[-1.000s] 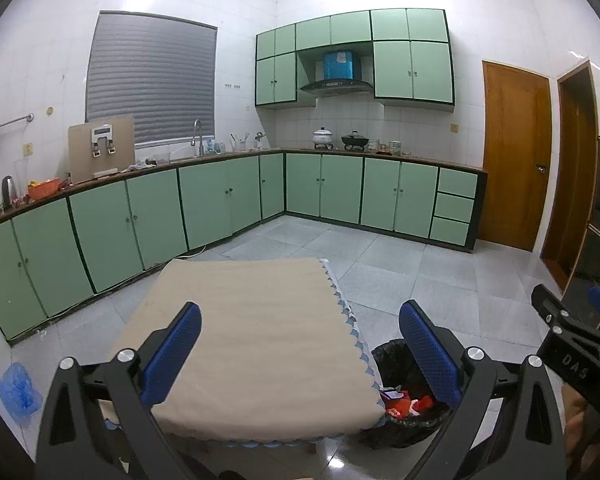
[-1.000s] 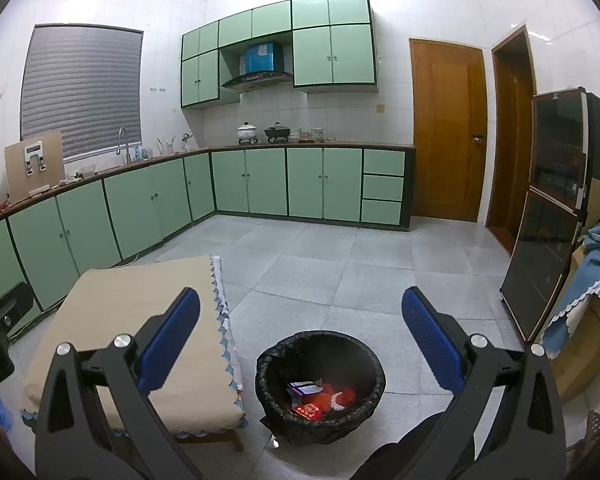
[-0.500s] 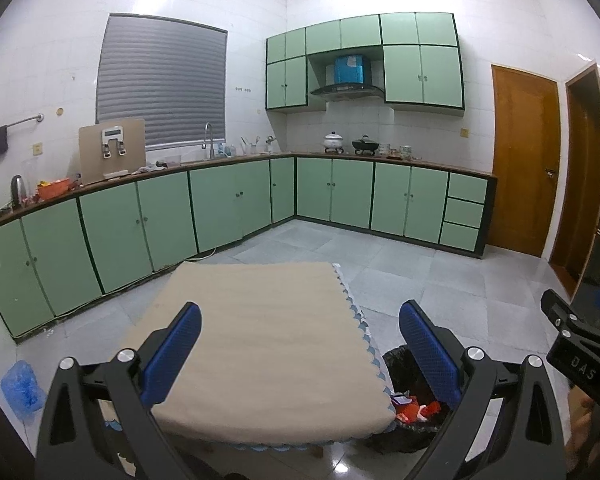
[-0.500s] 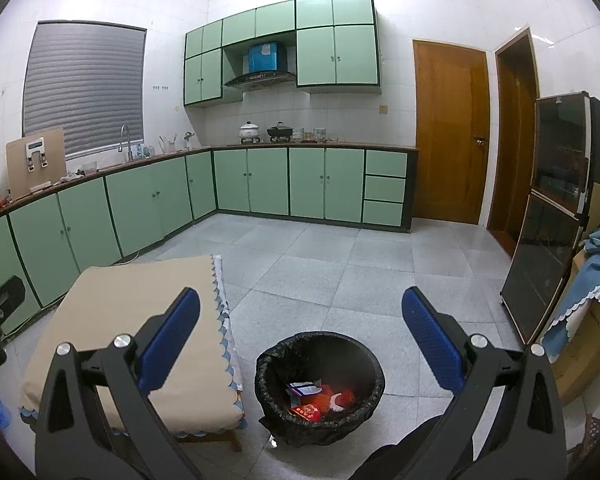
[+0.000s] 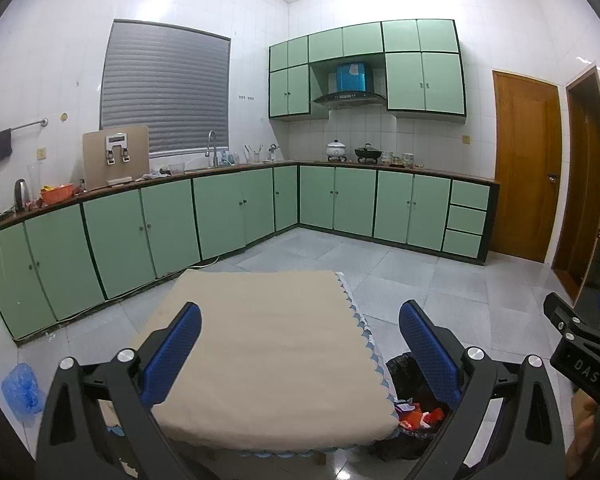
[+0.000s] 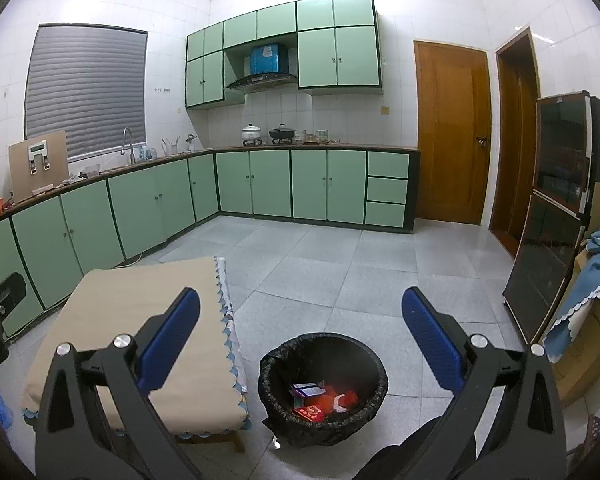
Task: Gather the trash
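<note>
Trash [image 6: 323, 399] sits in the bin [image 6: 374, 366], just below the wide-open, empty right tongs [image 6: 300, 344]; left tongs [image 5: 300, 354] gape over the bare tabletop [image 5: 268, 344].

Wide-open right hand-held gripper [image 6: 300, 344] hangs above trash bin [image 6: 374, 400] holding red wrappers [image 6: 326, 402].

Both grippers are being held level and side by side, pointing forward. The left gripper [image 5: 300, 350] is standing with its blue-padded fingers [image 5: 171, 354] spread wide, gripping nothing. The right gripper [image 6: 300, 338] is likewise gaping, its fingers [image 6: 431, 338] empty. Each is showing at the edge of the other's view.
</note>
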{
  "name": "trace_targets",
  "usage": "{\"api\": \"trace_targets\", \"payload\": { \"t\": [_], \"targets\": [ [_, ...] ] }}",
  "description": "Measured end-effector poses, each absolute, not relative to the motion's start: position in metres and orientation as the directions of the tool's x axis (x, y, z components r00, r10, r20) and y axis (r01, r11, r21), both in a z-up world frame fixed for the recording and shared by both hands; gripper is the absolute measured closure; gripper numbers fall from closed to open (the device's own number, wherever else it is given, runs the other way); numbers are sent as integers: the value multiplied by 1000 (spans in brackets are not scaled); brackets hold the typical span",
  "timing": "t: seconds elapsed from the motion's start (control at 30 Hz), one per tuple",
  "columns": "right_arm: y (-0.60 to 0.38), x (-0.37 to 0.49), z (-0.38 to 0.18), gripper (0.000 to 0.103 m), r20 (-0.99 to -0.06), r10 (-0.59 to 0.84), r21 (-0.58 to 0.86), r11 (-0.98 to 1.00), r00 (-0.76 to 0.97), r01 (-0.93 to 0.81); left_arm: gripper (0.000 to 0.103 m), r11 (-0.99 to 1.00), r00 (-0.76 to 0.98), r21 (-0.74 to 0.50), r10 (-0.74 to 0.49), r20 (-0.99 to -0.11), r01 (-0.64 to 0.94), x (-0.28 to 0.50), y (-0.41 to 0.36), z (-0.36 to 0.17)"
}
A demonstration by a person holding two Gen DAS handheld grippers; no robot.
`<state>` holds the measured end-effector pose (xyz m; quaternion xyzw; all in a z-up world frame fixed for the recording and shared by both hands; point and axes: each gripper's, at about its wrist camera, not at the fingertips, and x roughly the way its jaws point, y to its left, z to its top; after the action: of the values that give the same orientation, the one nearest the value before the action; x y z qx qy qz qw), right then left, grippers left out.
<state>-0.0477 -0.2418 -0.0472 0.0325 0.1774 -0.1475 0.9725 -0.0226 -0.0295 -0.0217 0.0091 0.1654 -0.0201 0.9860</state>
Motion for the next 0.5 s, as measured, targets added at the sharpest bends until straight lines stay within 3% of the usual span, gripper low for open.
{"api": "trace_targets", "payload": {
  "t": [0.5],
  "targets": [
    [-243,-48,-47,5,-357,-273,12,955,893,296,6,999,943,10,-41,-329,46,-23,-28,-23]
  ]
}}
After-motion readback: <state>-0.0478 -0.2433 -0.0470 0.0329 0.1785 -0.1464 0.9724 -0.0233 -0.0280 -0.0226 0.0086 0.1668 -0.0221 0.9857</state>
